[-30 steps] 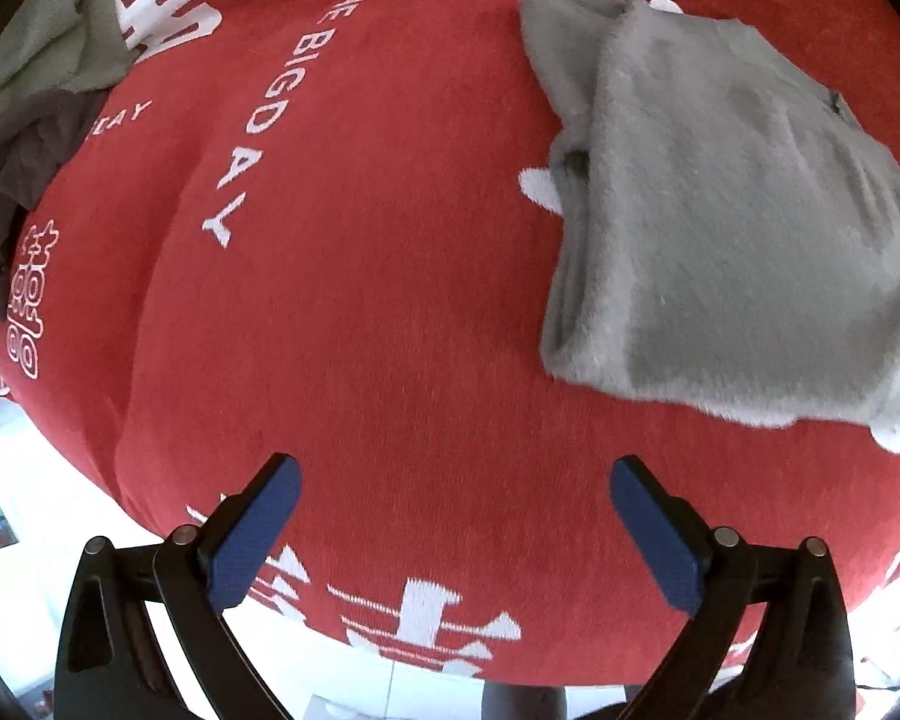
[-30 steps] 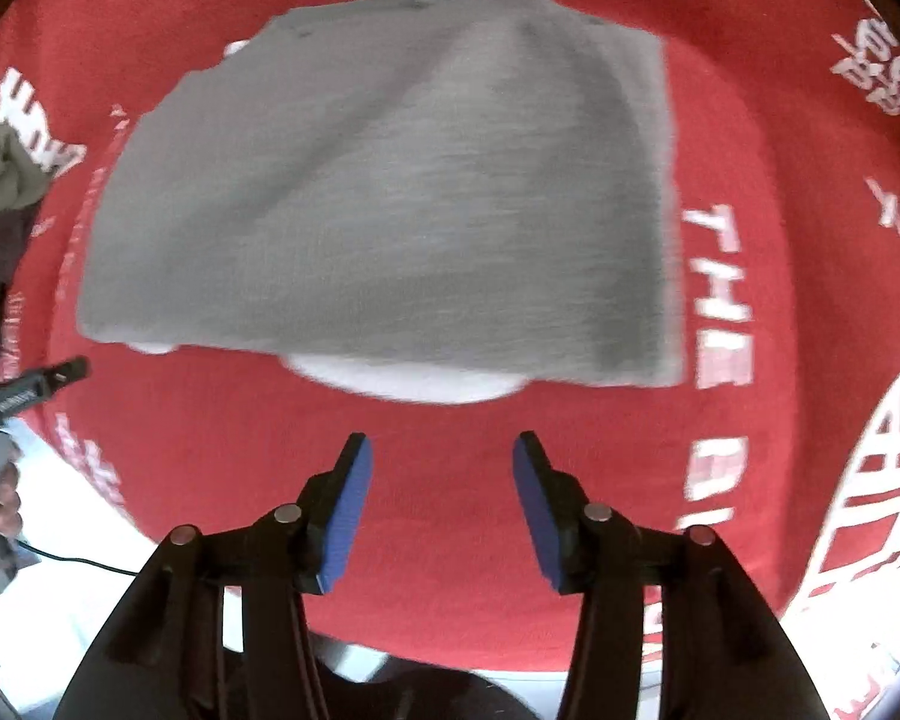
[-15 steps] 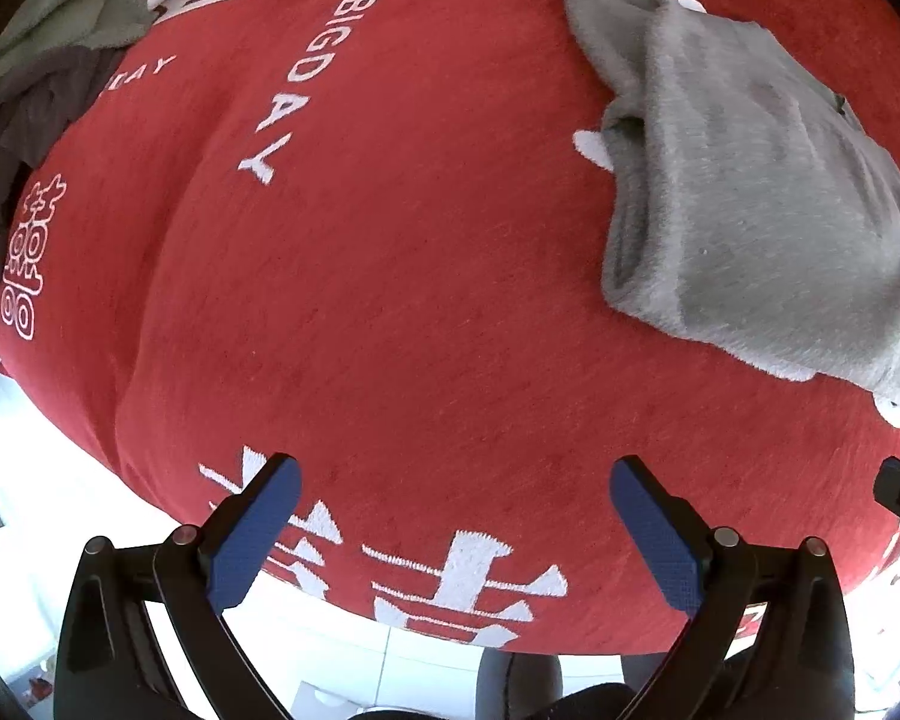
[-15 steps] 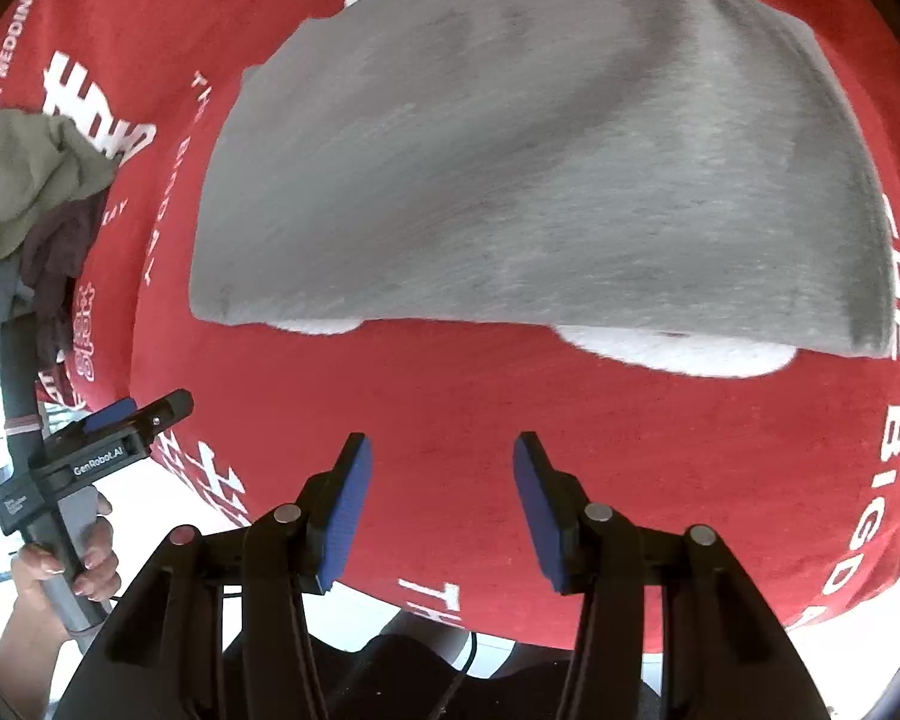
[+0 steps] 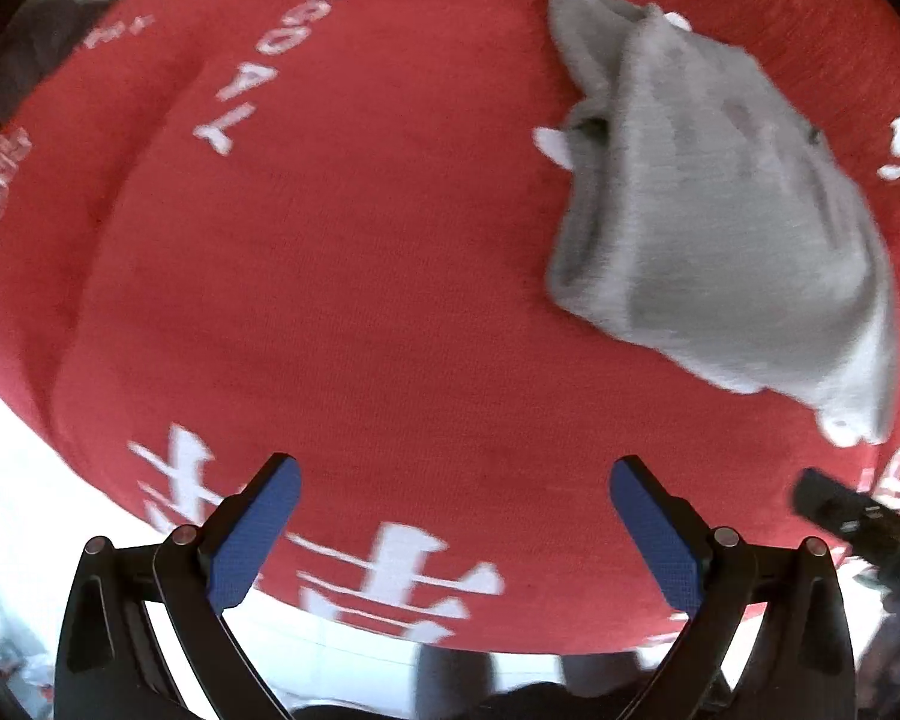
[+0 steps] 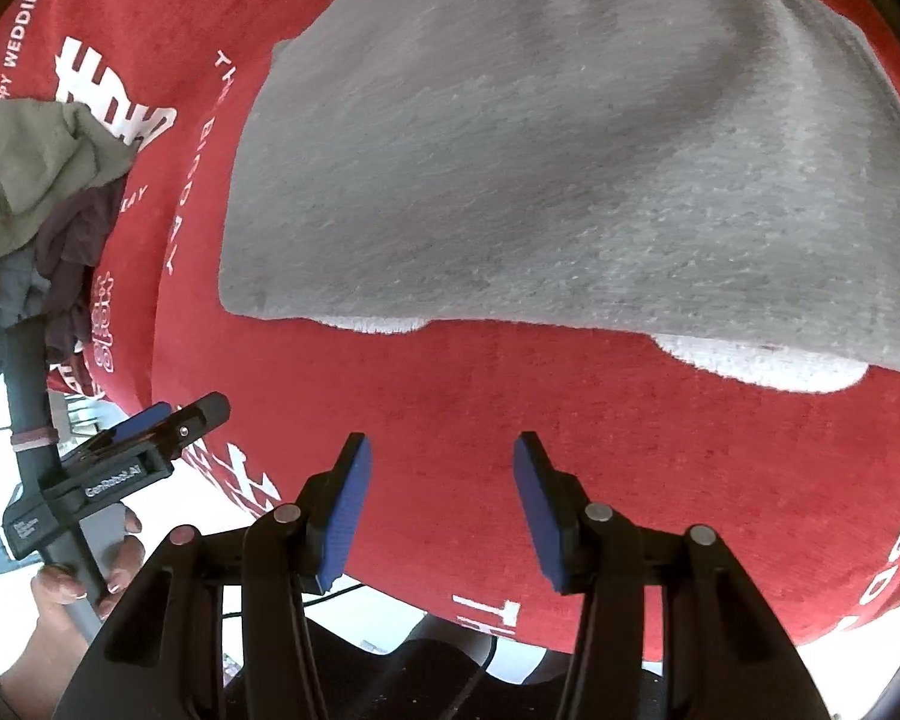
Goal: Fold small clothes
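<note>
A folded grey fleece garment (image 6: 570, 168) lies flat on a surface covered with a red cloth printed with white lettering (image 5: 342, 276). In the right wrist view the garment fills the far half of the frame, its near folded edge running across just beyond the tool's tips, with slivers of white lining showing under that edge. In the left wrist view the same garment (image 5: 720, 228) sits to the far right, well apart from the tool.

The left tool (image 5: 455, 507) points down at bare red cloth near the surface's near edge. Its blue-padded fingers (image 5: 258, 531) stand wide apart with nothing between them, over large white printed characters.

The right tool (image 6: 437, 504) is angled down toward the cloth just short of the garment's near edge. Its jaws stand partly spread and empty, the pads clear of the fabric.

In the right wrist view the left tool also shows at the near left, gripped by a person's hand (image 6: 84, 576) past the surface's edge. At the far left of the surface sits a crumpled heap of olive, maroon and grey-blue clothes (image 6: 36, 192), apart from the grey garment.
</note>
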Demonstrator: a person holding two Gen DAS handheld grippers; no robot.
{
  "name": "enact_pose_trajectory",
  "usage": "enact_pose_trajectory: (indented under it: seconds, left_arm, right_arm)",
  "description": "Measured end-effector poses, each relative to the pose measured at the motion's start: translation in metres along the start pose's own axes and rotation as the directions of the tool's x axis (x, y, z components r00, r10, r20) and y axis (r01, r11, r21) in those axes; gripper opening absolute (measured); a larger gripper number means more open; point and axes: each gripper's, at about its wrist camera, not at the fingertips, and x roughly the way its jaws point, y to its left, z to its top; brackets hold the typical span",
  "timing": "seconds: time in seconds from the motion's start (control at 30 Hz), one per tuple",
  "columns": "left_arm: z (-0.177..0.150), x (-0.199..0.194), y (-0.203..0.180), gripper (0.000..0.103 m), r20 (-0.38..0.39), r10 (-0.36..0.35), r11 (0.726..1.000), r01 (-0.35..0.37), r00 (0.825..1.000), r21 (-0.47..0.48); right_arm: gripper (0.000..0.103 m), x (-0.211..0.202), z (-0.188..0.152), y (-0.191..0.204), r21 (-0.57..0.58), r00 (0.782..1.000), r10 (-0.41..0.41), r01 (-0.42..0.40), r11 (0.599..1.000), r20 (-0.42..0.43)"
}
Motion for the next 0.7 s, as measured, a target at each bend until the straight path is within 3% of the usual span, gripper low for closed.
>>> enact_pose_trajectory:
  seconds: [0.07, 0.43, 0.57, 0.7]
  left_arm:
    - [0.002, 0.002, 0.0, 0.103, -0.007, -0.046, 0.999, 0.046, 0.999, -0.02]
    - [0.018, 0.011, -0.013, 0.103, -0.001, -0.097, 0.994, 0.097, 0.995, -0.058]
    - [0.02, 0.008, -0.025, 0.103, 0.012, -0.124, 0.989, 0.125, 0.992, -0.079]
    - [0.021, 0.011, -0.027, 0.103, 0.01, -0.156, 0.983, 0.156, 0.988, -0.096]
  right_arm:
    - [0.054, 0.001, 0.0, 0.0, 0.002, 1.0, 0.01, -0.01, 1.0, -0.002]
    - [0.055, 0.01, 0.024, -0.011, 0.1, 0.984, 0.166, -0.171, 0.98, 0.061]
    - [0.055, 0.019, 0.032, -0.023, 0.176, 0.968, 0.236, -0.247, 0.953, 0.081]
    - [0.055, 0.026, 0.036, -0.038, 0.269, 0.938, 0.323, -0.345, 0.899, 0.125]
